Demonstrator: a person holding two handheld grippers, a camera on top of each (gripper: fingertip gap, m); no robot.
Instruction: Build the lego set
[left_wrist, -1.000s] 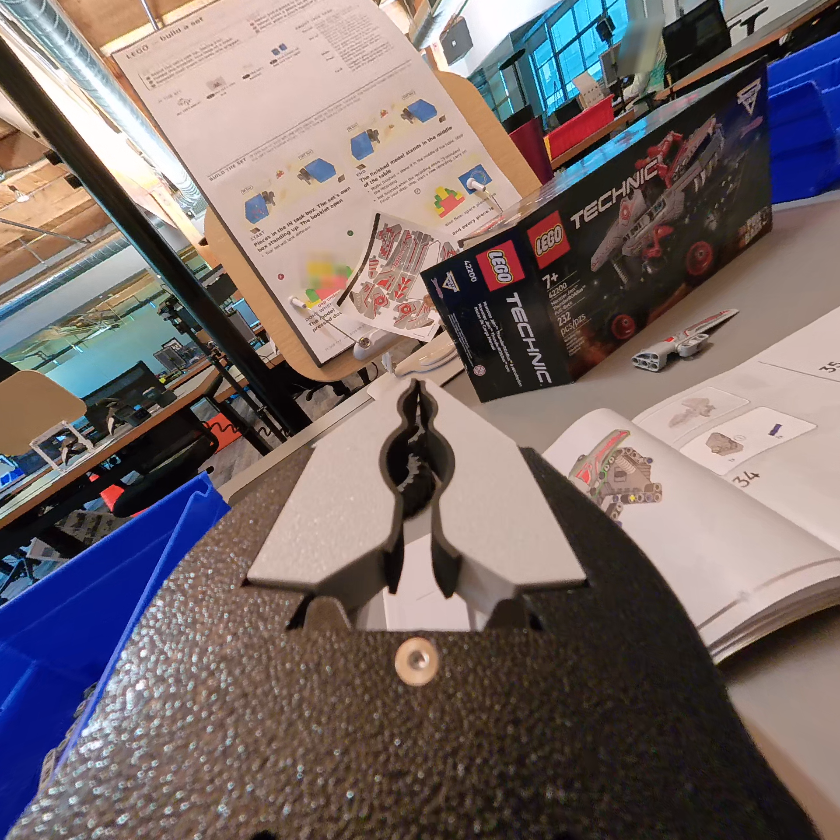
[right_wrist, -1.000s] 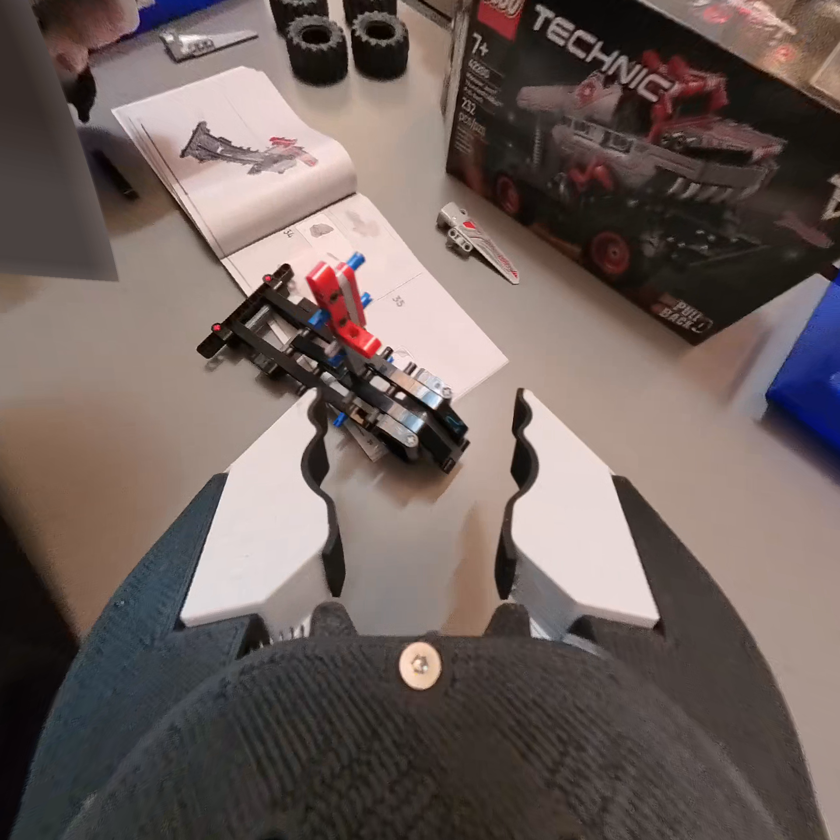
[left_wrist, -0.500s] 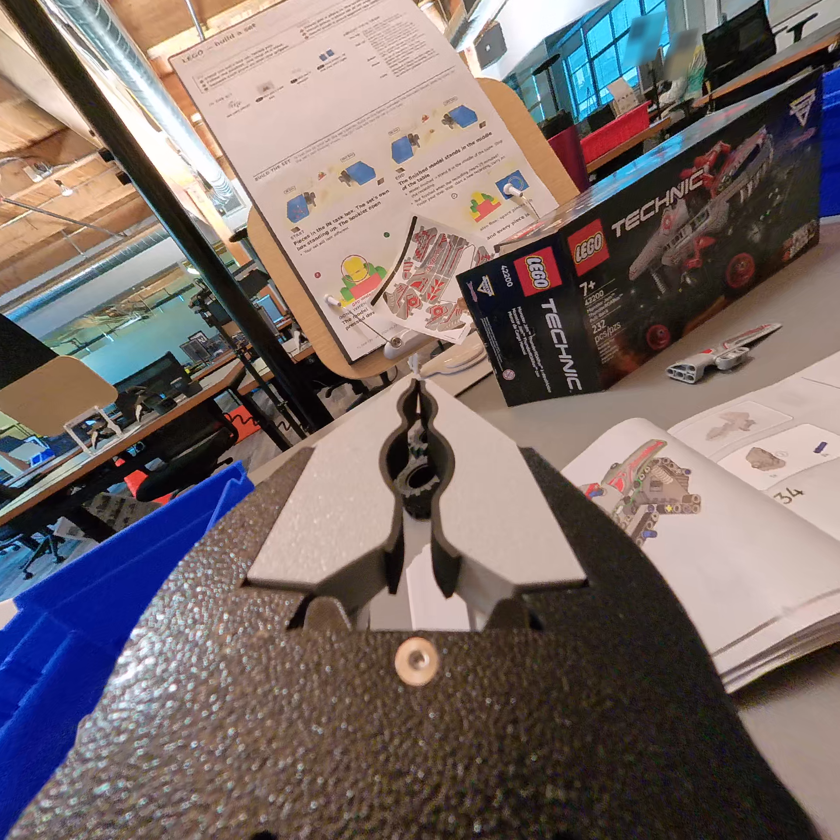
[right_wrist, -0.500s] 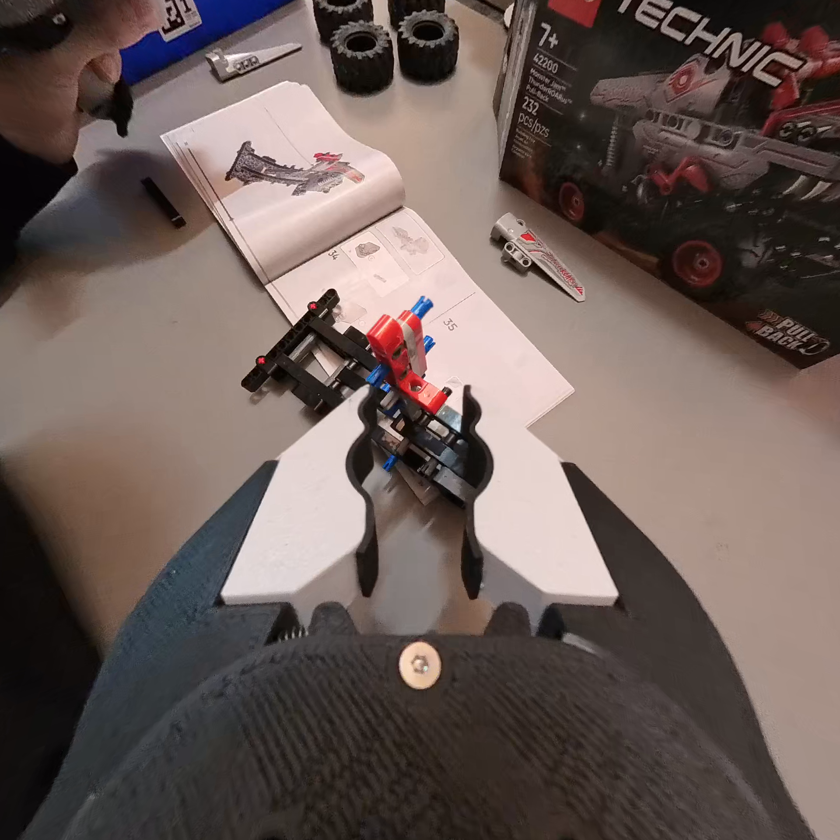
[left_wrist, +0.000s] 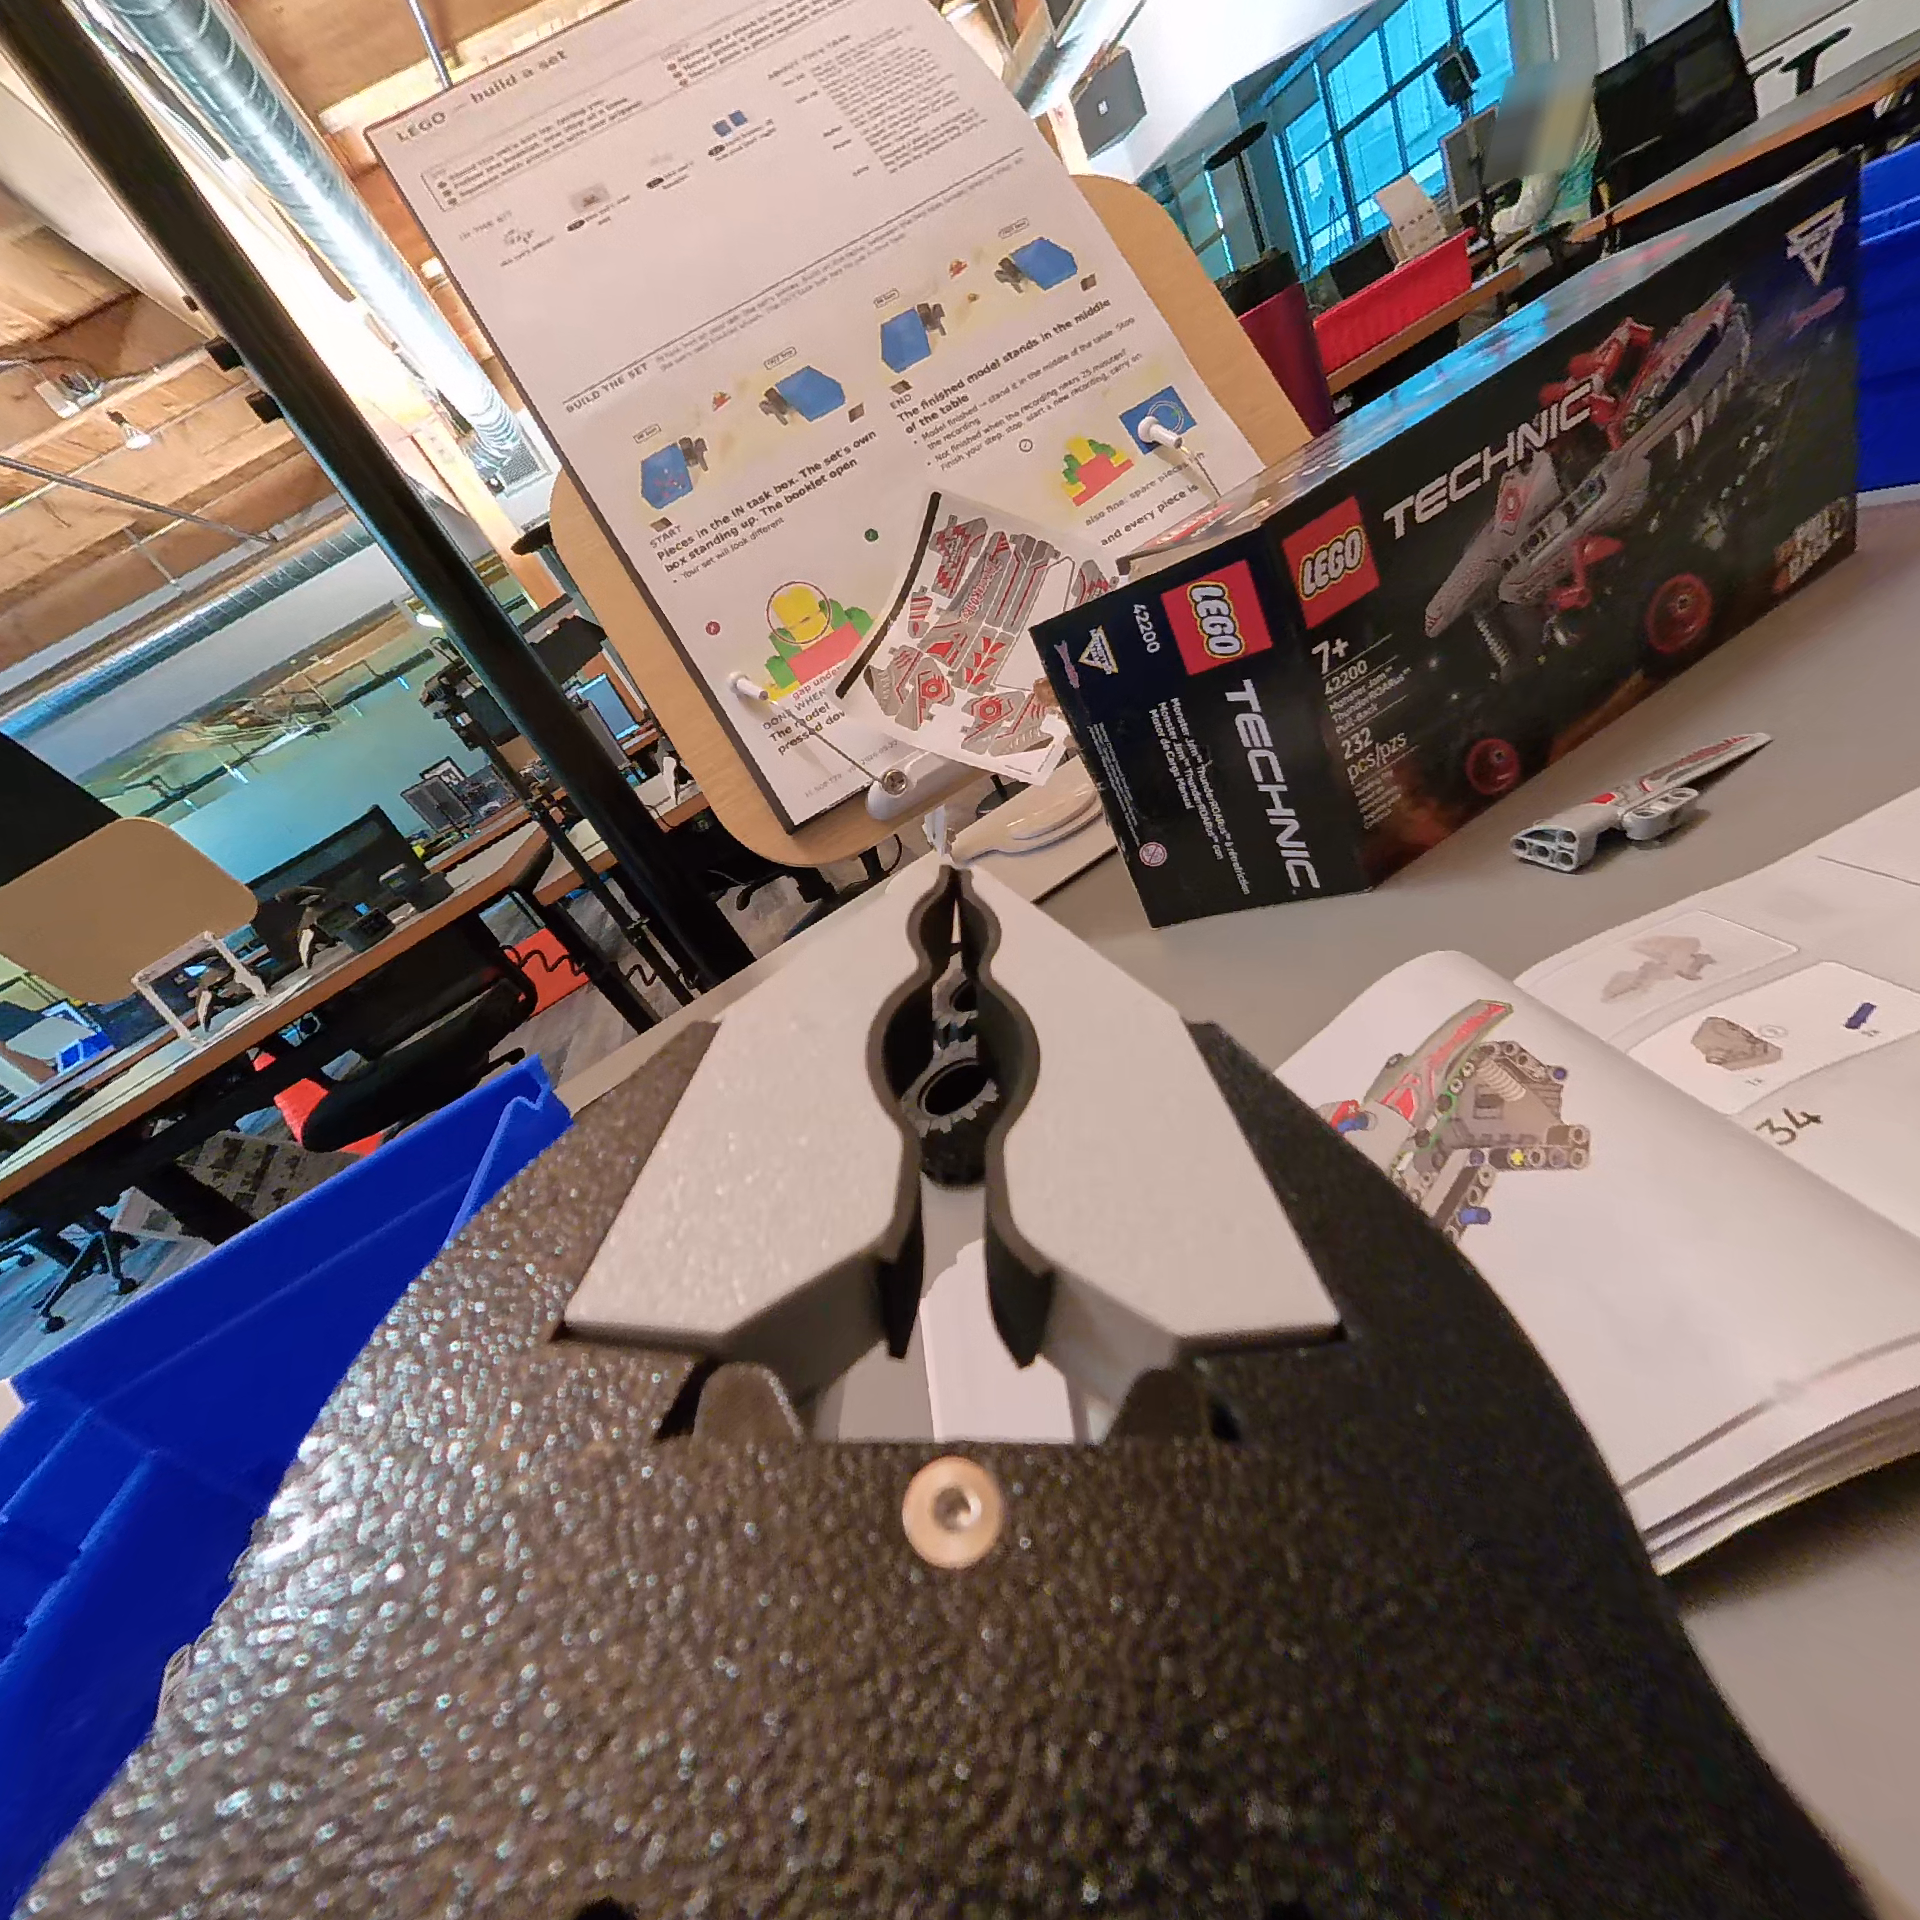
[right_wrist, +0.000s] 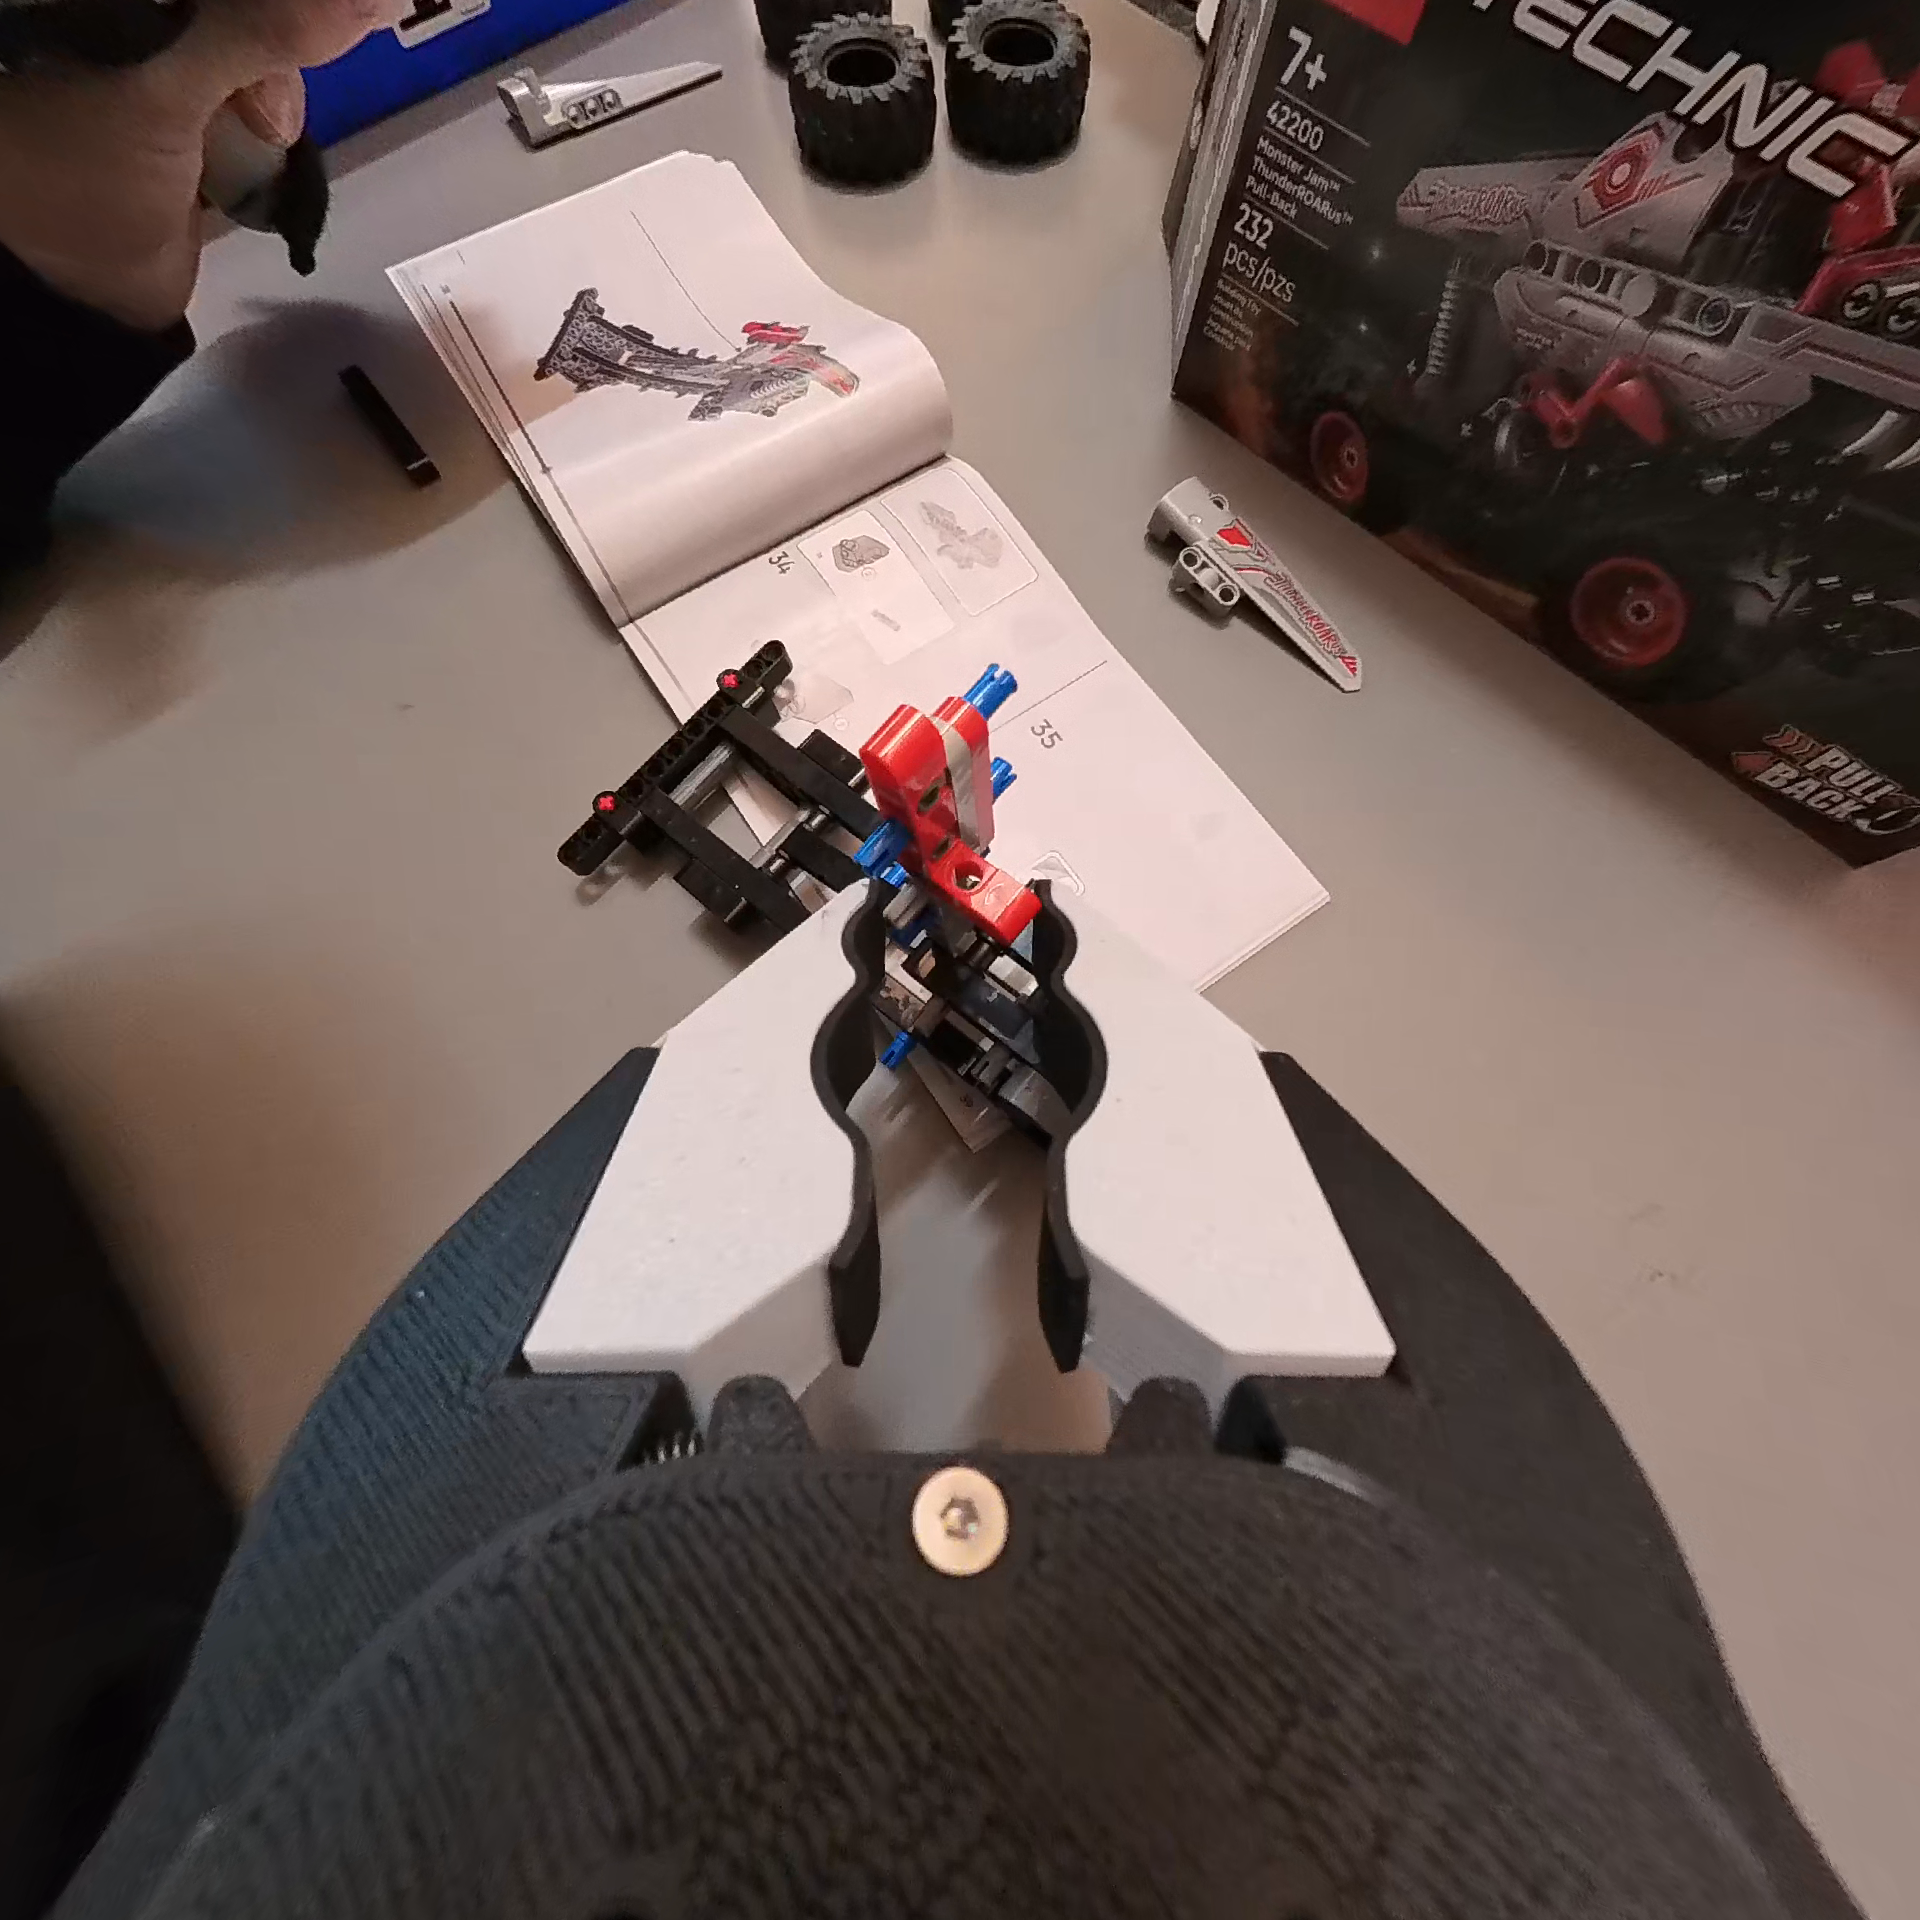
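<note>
The part-built model is a black beam frame with a red upright piece and blue pins. It lies on the open booklet's near corner. My right gripper is shut on the model's near end, jaws on either side of it. My left gripper is shut on a small black toothed piece and is held above the table near the booklet's left page. Much of the small piece is hidden between the fingers.
The set's box stands at the right; it also shows in the left wrist view. A grey stickered panel lies beside it. Two black tyres, another grey panel and a black beam lie beyond. A blue bin stands at the left. The left gripper's tips are roughly 30 cm from the right gripper's. The right gripper is farther from the grey panel, some 40 cm, than the left, some 15 cm.
My right gripper went from wide open to closed around the model's near end and moved in over it. My left gripper kept its piece while its view swung a little to the left.
</note>
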